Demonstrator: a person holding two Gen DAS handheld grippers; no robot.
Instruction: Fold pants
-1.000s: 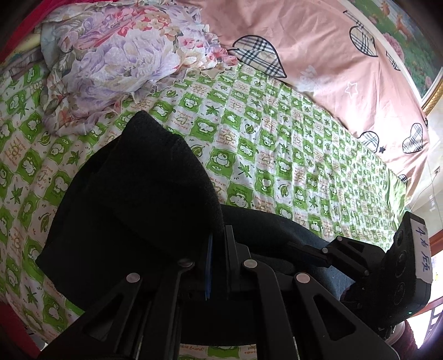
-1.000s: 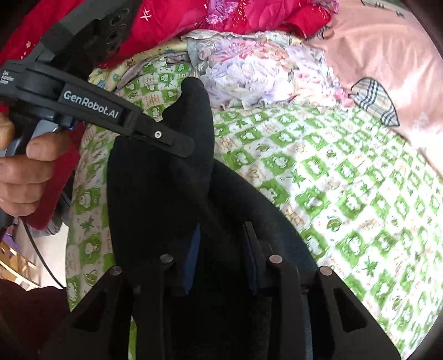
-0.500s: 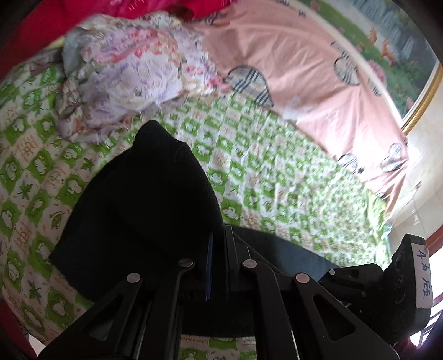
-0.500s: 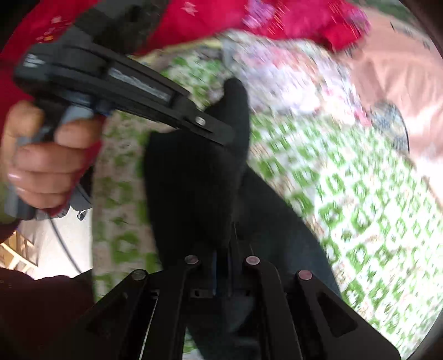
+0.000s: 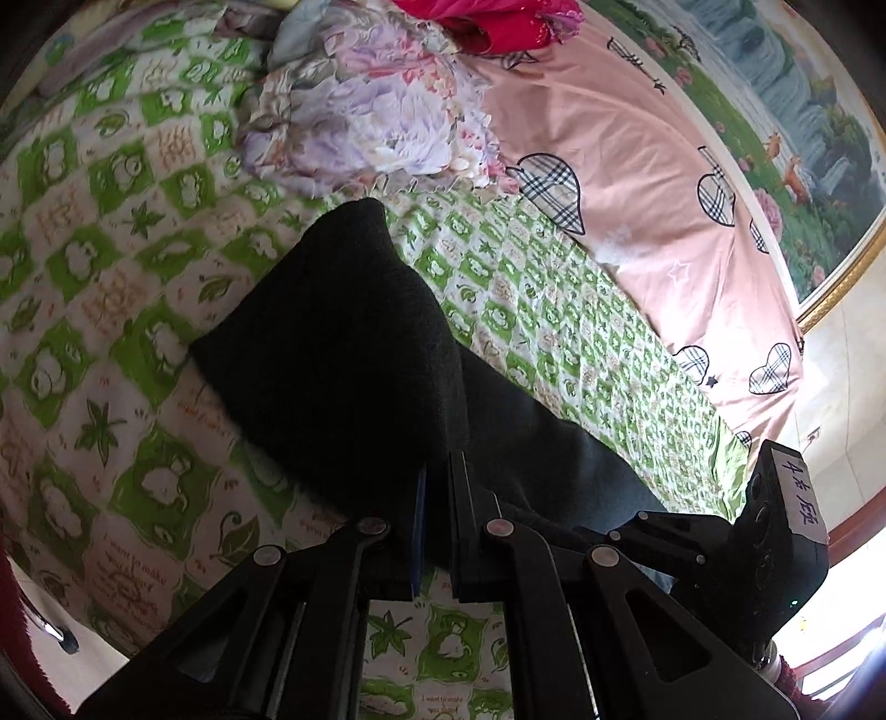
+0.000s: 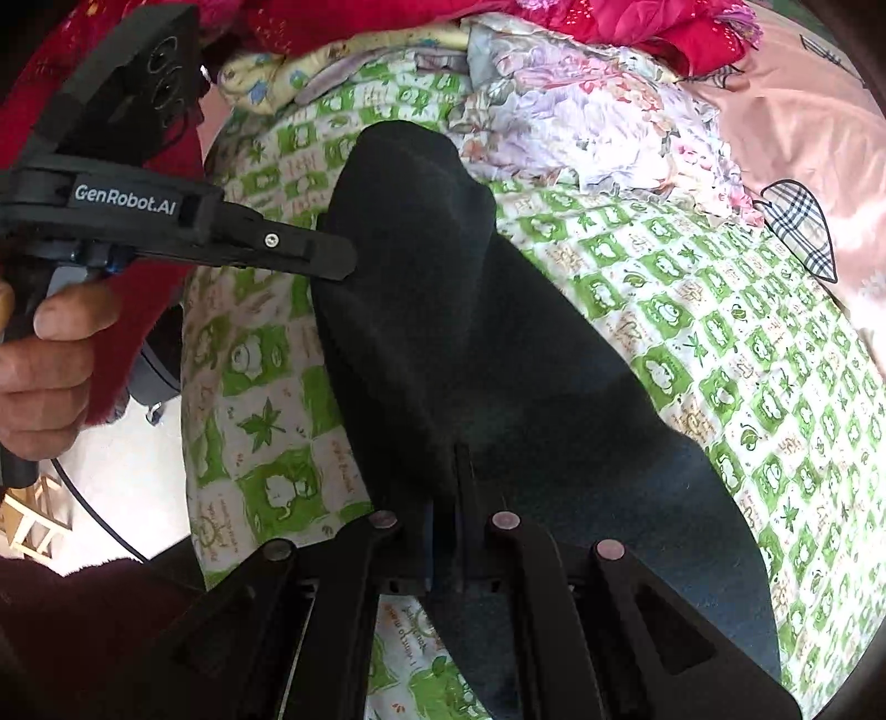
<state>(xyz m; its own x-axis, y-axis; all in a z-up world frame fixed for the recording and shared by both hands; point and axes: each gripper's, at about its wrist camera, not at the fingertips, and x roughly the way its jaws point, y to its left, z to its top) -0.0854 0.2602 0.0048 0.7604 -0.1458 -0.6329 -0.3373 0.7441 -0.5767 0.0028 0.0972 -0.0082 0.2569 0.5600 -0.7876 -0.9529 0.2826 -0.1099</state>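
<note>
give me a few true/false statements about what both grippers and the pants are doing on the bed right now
1. The left hand-held gripper is shut on the black pants. True.
2. The right hand-held gripper is wide open with nothing between its fingers. False: it is shut on the pants' fabric.
3. The pants lie on a green and white checked sheet. True.
4. The pants are bright red. False: they are black; the red cloth is piled at the far end of the bed.
5. A pink cover with plaid hearts lies beyond the sheet. True.
</note>
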